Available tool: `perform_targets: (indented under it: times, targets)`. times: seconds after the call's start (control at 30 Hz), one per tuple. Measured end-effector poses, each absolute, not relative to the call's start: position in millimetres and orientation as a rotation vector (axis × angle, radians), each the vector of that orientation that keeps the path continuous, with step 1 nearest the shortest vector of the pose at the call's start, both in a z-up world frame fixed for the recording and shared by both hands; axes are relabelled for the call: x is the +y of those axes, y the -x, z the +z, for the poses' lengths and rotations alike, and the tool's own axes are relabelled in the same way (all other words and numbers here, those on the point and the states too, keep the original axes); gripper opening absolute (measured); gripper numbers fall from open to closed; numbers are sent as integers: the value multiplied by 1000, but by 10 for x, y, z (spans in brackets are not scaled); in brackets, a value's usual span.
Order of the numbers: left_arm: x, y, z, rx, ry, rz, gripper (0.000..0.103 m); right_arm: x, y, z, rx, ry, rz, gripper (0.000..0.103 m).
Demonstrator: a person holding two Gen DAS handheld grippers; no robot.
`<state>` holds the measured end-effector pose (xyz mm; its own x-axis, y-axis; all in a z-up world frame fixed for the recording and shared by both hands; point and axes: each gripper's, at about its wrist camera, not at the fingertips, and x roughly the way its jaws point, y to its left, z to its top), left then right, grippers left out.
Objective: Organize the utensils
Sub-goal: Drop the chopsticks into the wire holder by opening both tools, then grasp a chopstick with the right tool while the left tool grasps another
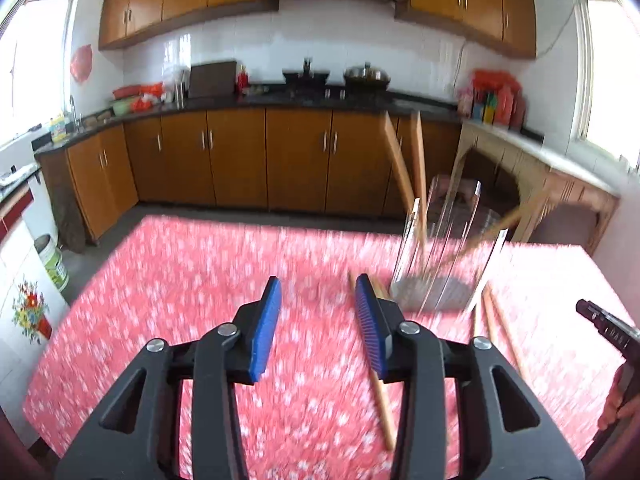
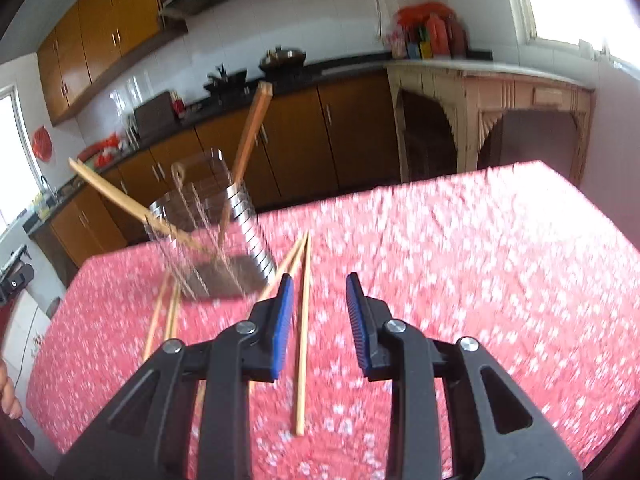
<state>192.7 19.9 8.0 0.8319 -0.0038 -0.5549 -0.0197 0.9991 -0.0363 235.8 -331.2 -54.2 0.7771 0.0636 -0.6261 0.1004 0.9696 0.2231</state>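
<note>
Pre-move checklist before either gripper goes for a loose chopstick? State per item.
1. Left gripper open and empty: ok, nothing between its fingers.
2. Right gripper open and empty: ok; one loose chopstick lies on the cloth below the gap, not gripped.
3. Wire holder upright on the table: ok.
4. Chopsticks already in the holder: ok, several lean inside.
5. Loose chopsticks left on the cloth: not ok, some lie on both sides of the holder.
6. Exact count of loose chopsticks: cannot tell, motion blur.
</note>
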Motion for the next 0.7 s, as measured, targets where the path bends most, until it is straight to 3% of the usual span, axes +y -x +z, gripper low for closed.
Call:
perform_targets:
  times: [0.17, 0.43, 0.57, 0.7]
  targets:
    - [114, -2078, -525, 731, 65, -27, 40, -3088, -2433, -924, 791, -203, 22, 27]
    - [-54, -2171, -914, 817, 56, -74, 40, -2864, -2565, -1201, 881, -143, 37, 26]
    - [-186, -2205, -967, 832, 30, -88, 40, -2876, -2596, -1275, 906, -135, 27, 20]
    - [-263, -2249, -1047, 857, 23, -92, 40, -2903, -2606, -1267, 898, -113, 4, 8]
